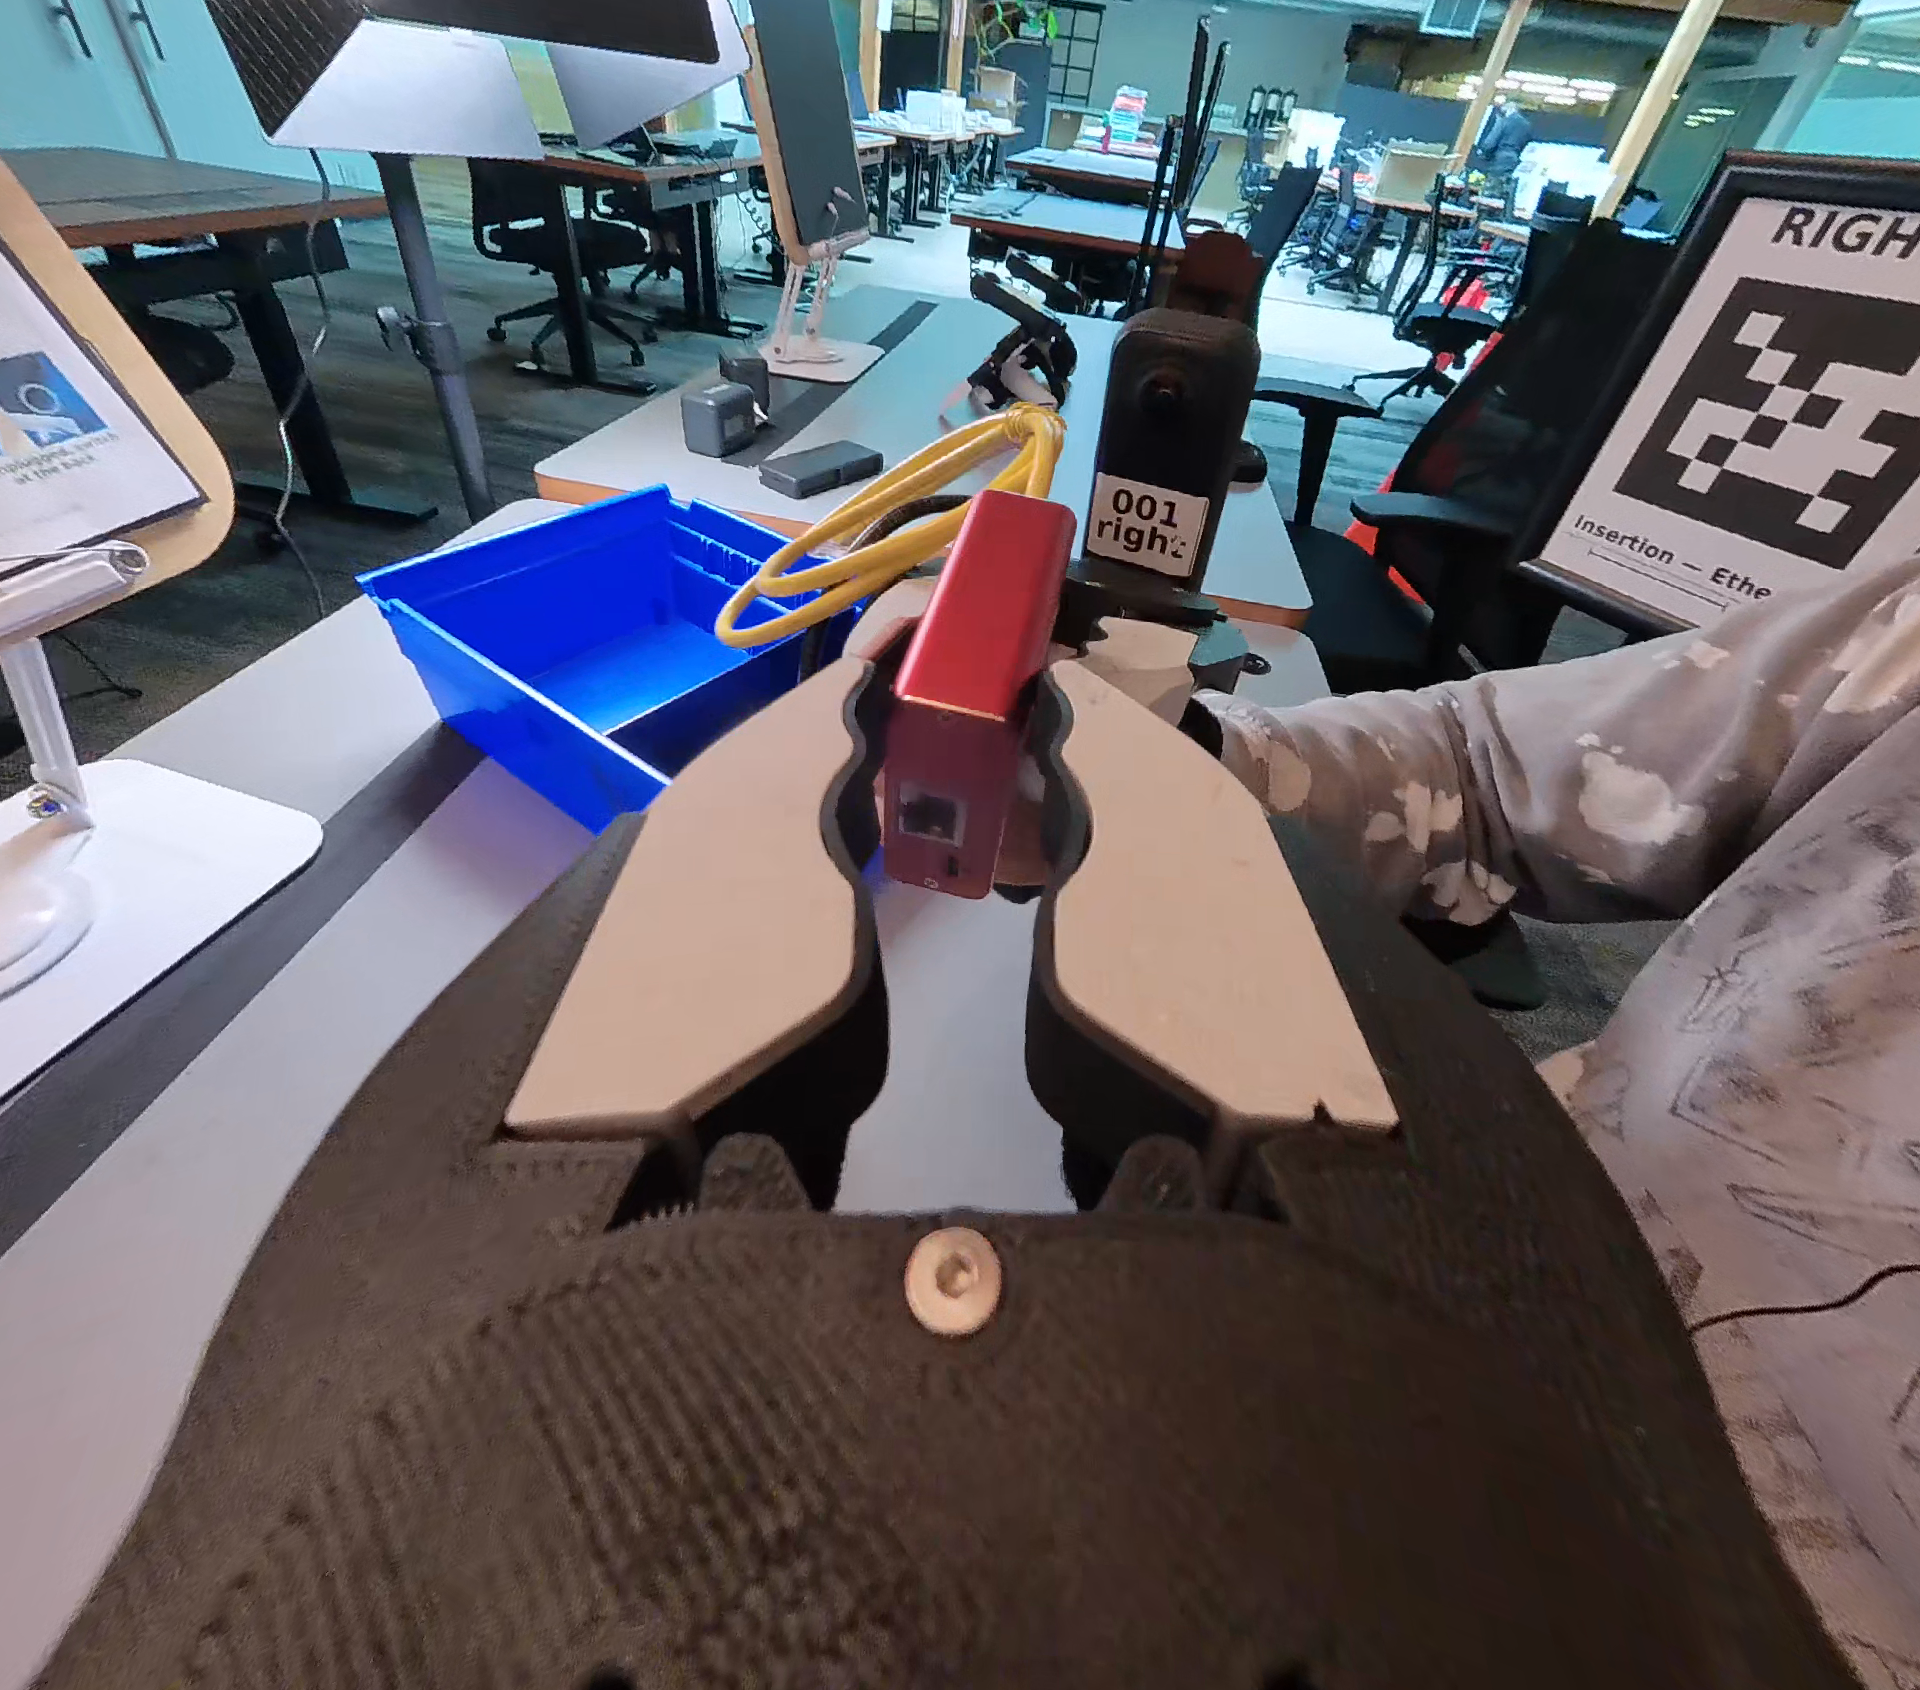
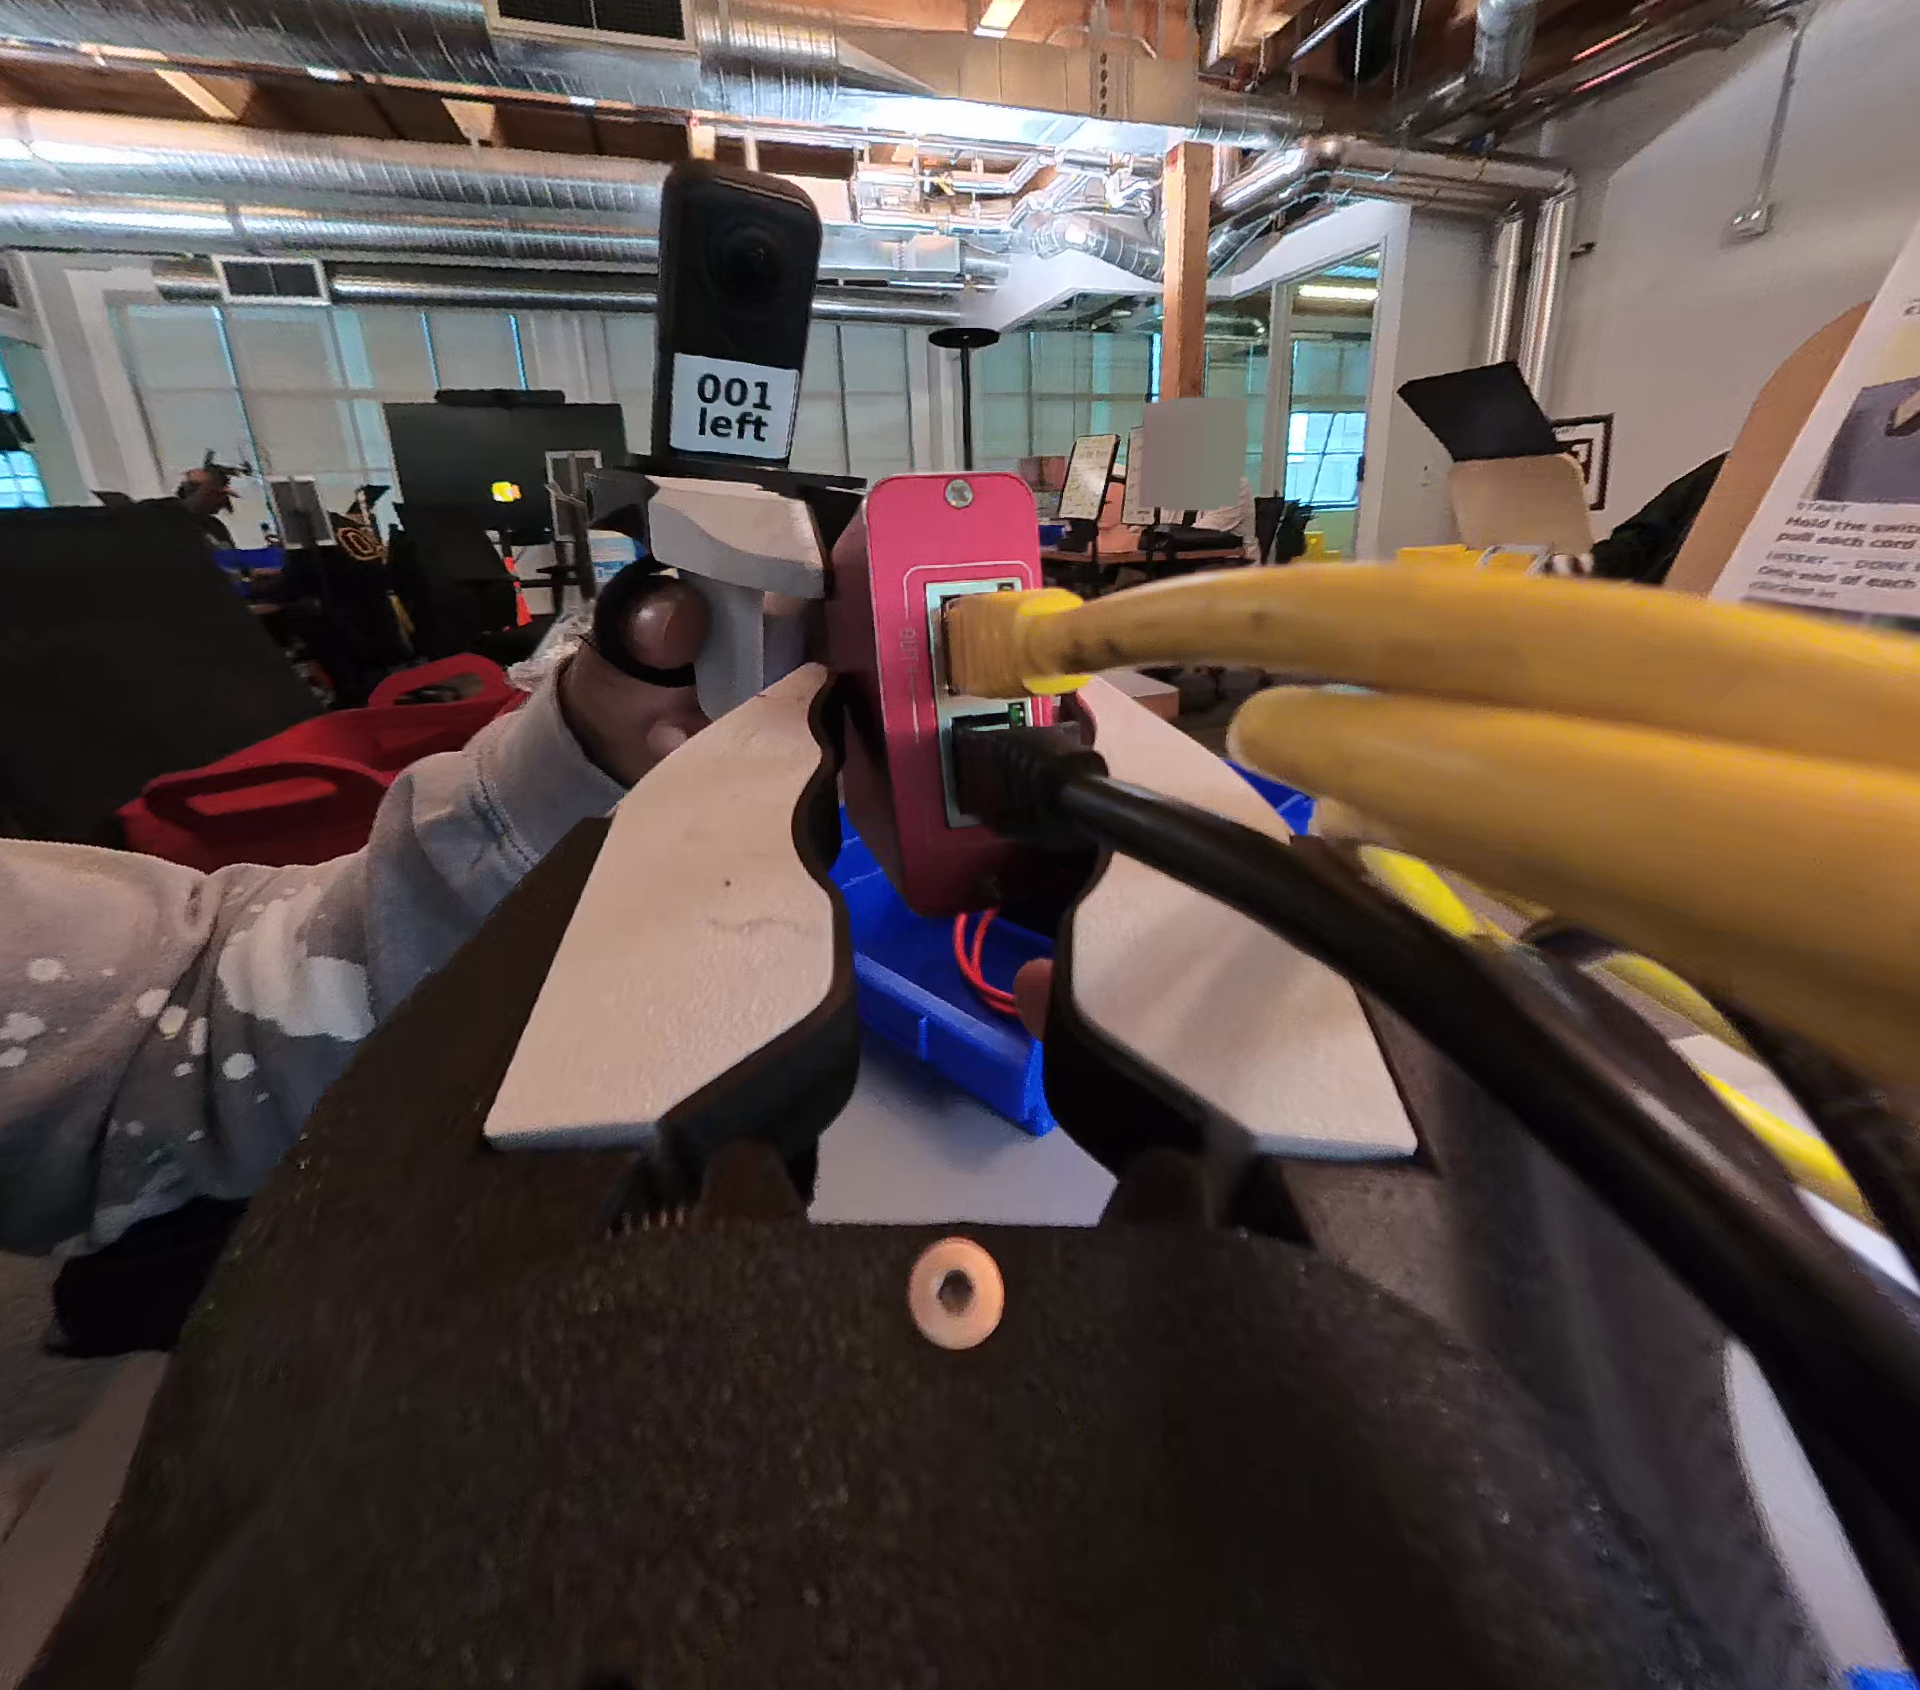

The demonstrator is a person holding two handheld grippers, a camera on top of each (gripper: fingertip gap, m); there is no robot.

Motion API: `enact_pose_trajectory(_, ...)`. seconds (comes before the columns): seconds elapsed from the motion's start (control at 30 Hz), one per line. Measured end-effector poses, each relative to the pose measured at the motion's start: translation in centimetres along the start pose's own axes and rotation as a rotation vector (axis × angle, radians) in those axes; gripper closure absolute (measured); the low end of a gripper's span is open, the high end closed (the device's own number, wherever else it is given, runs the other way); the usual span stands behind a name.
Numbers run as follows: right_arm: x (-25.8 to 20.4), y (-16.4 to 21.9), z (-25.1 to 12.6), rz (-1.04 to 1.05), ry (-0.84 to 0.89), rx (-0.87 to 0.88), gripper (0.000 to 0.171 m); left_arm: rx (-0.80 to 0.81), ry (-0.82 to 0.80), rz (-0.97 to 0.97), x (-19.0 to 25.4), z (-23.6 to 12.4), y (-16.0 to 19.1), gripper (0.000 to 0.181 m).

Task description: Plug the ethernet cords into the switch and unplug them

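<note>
My left gripper (image 1: 956, 695) is shut on a red switch (image 1: 977, 601) and holds it above the table, one empty port facing the left wrist camera. In the right wrist view the switch's other face (image 2: 894, 674) shows a yellow ethernet cord (image 2: 1455, 643) plugged into the upper port and a black cord (image 2: 1247, 851) in the lower port. My right gripper (image 2: 951, 705) faces that end, its jaws standing a little apart on either side of the switch and the black plug. The yellow cord loops behind the switch (image 1: 883, 528). The right gripper's fingers (image 1: 1138, 664) show beyond it.
A blue bin (image 1: 582, 653) stands on the grey table (image 1: 312, 767) just left of the switch; it shows under the switch in the right wrist view (image 2: 935, 1006), with a thin red wire (image 2: 977, 954) in it. A white stand base (image 1: 156, 861) is at left, a framed marker sign (image 1: 1766, 414) at right.
</note>
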State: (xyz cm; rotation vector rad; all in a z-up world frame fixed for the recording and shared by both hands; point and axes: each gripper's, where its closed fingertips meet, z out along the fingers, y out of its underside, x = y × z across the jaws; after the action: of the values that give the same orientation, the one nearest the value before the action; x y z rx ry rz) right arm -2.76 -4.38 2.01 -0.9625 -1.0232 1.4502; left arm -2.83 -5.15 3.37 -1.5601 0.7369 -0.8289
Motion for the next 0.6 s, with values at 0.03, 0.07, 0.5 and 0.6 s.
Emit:
enact_pose_trajectory(0.03,0.0,0.1,0.0,0.018,-0.012,-0.001,0.133,-0.004,0.001,-0.004,0.0,0.0,0.0,0.153)
enact_pose_trajectory(0.07,-0.1,0.2,0.0,0.037,-0.025,0.001,0.133,-0.005,0.004,-0.01,0.1,0.0,0.1,0.154)
enact_pose_trajectory(0.5,0.0,-2.3,-1.1,0.216,-0.111,0.123,0.141,0.142,-0.074,0.002,-1.5,-2.3,-2.3,0.145)
enact_pose_trajectory(0.6,0.5,-3.6,-1.9,0.233,-0.125,0.158,0.142,0.128,-0.22,0.039,-3.9,-5.6,-2.8,0.143)
